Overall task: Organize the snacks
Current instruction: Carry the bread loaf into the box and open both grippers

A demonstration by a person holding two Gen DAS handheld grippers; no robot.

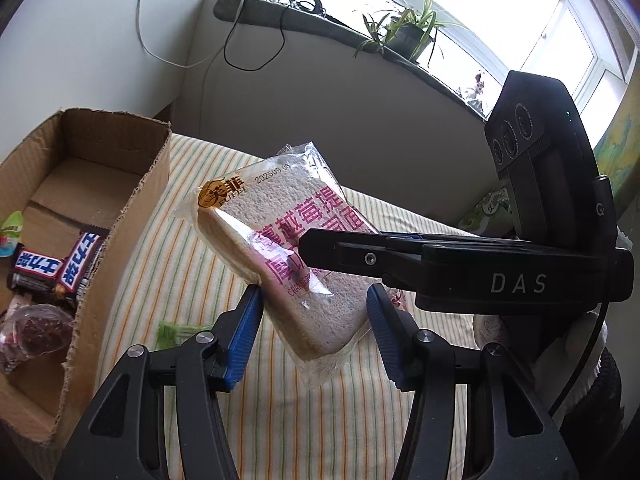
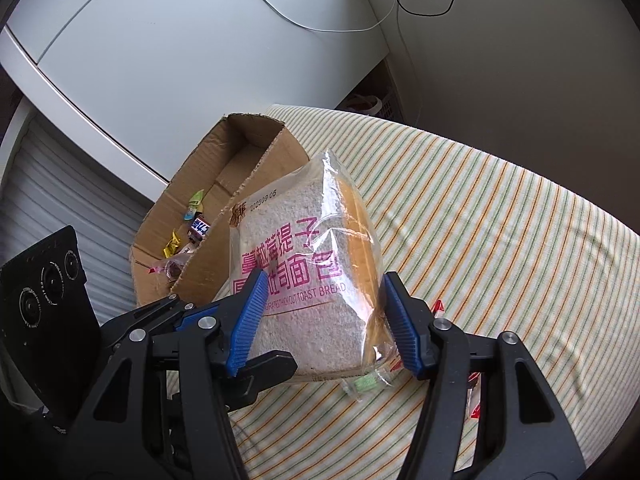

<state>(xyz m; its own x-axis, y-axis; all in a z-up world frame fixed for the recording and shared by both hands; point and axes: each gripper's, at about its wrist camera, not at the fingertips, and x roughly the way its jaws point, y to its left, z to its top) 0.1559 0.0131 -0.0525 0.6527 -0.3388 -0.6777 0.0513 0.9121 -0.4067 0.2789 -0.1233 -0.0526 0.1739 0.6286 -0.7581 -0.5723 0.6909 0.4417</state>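
A clear packet of toast bread with pink lettering hangs in the air above the striped cloth. My left gripper has its blue pads pressed against the packet's two lower edges. My right gripper comes in from the right, one finger lying across the packet's face. In the right wrist view the bread packet sits between the right gripper's pads, which touch both sides. The left gripper reaches in from the lower left at the packet's bottom corner. An open cardboard box stands to the left.
The box holds chocolate bars and several small wrapped snacks. A green wrapper and a red one lie on the striped cloth. A windowsill with a plant runs behind.
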